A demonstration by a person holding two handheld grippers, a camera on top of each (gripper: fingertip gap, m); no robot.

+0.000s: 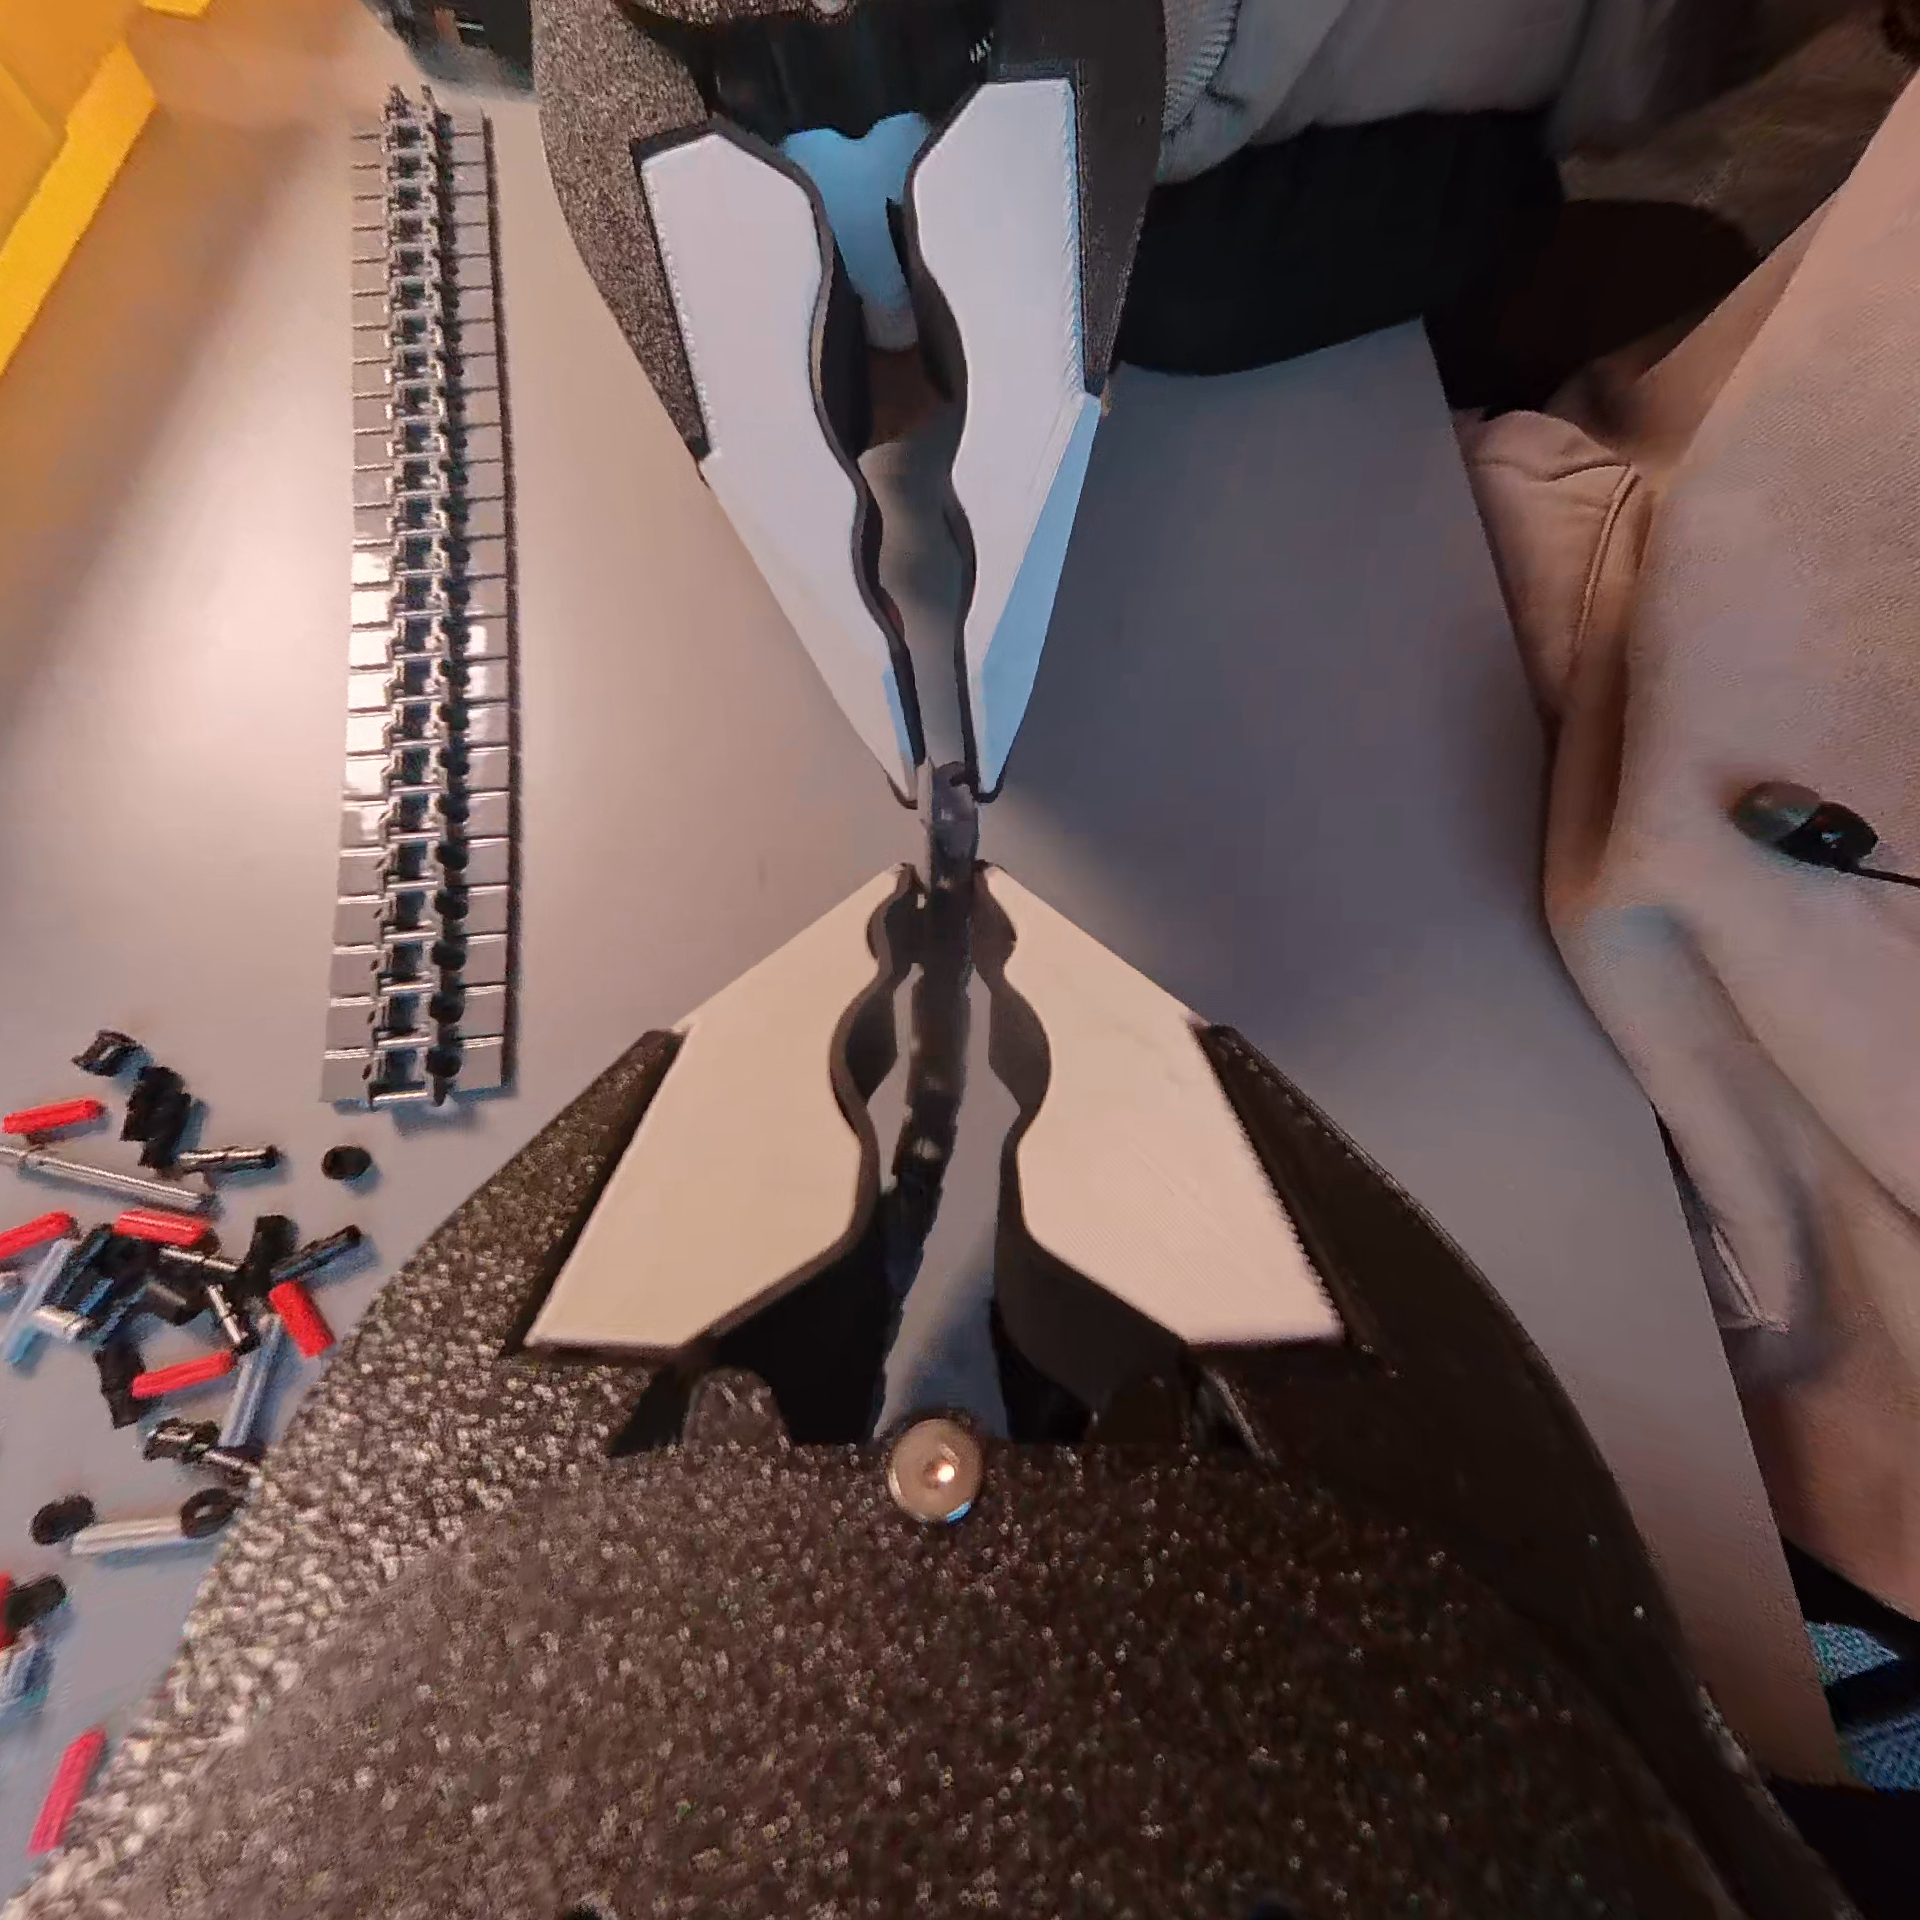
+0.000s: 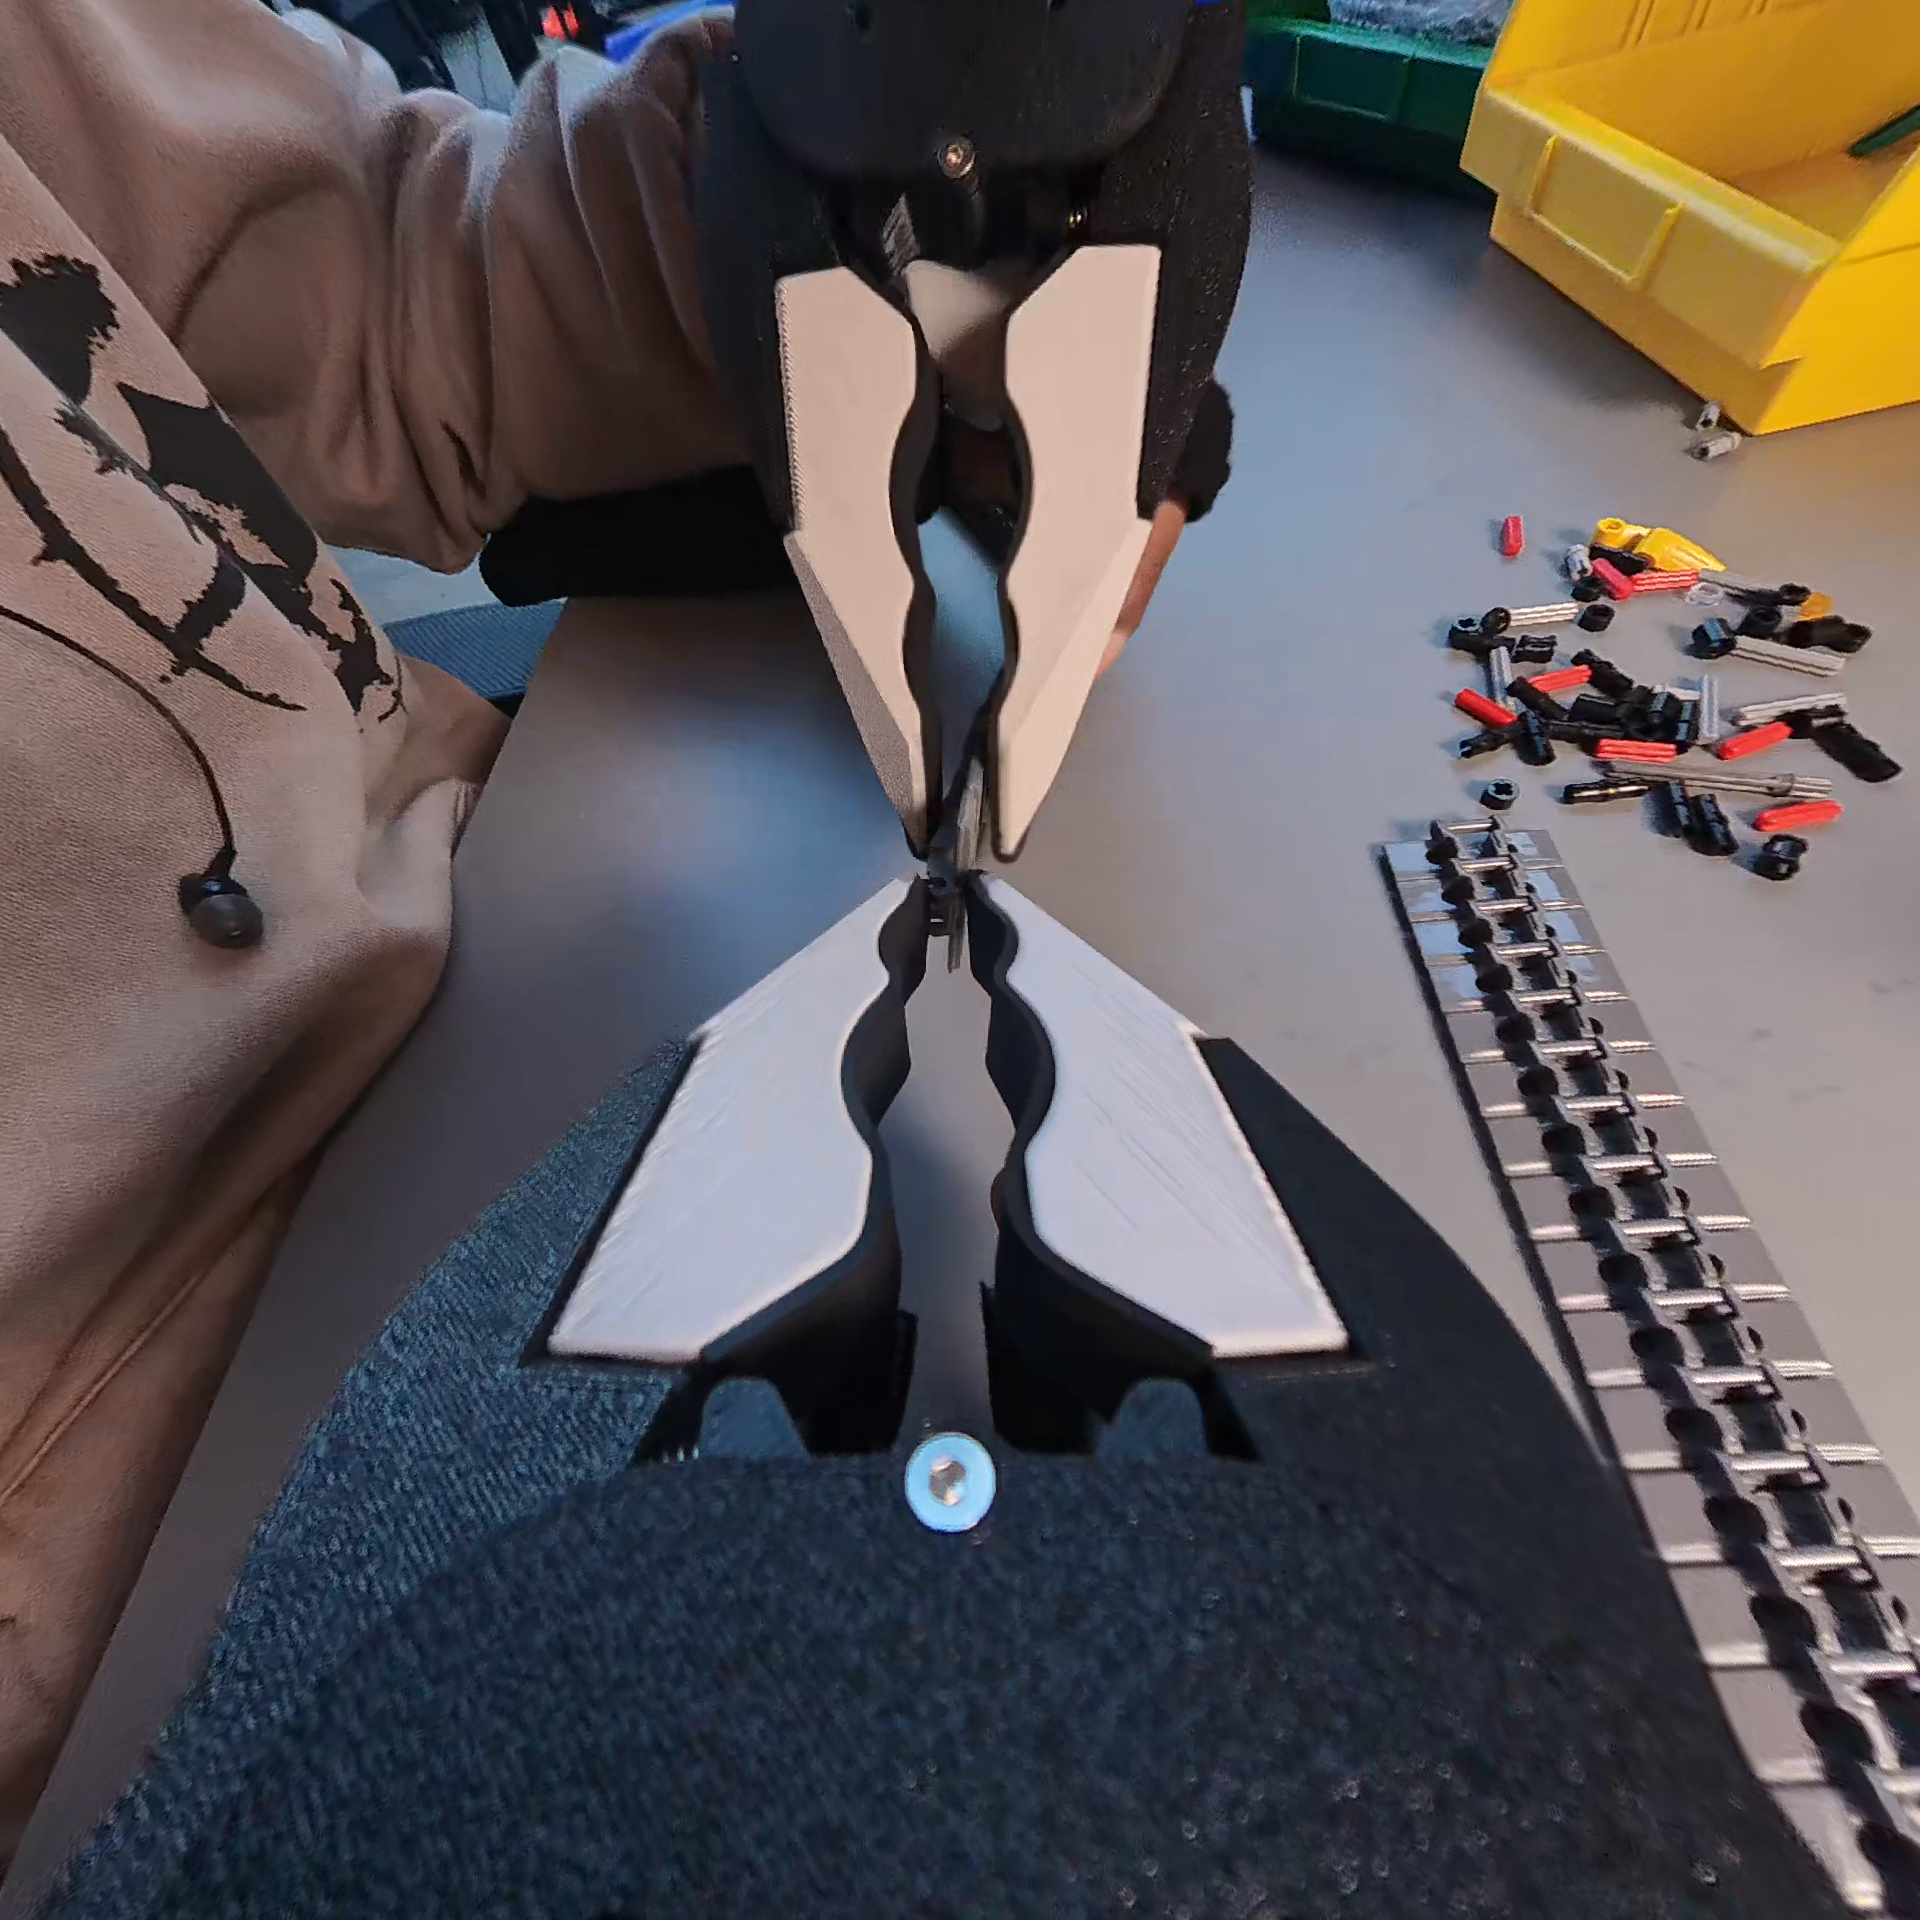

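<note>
Tip to tip above the grey tabletop [image 1: 1195,644], the left gripper [image 1: 945,883] and right gripper [image 2: 948,888] each pinch an end of one small black plastic connector piece [image 1: 951,831], its long axis running between them.

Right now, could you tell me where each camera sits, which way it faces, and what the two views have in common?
Left wrist view: rides the left gripper, facing the opposing right gripper tip to tip over the grey table; a beige hoodie shows.
Right wrist view: rides the right gripper, facing the left gripper; a hoodie sleeve shows.
Shared: a small dark part pinched between both tips, the track strip, loose red and black pieces.
</note>
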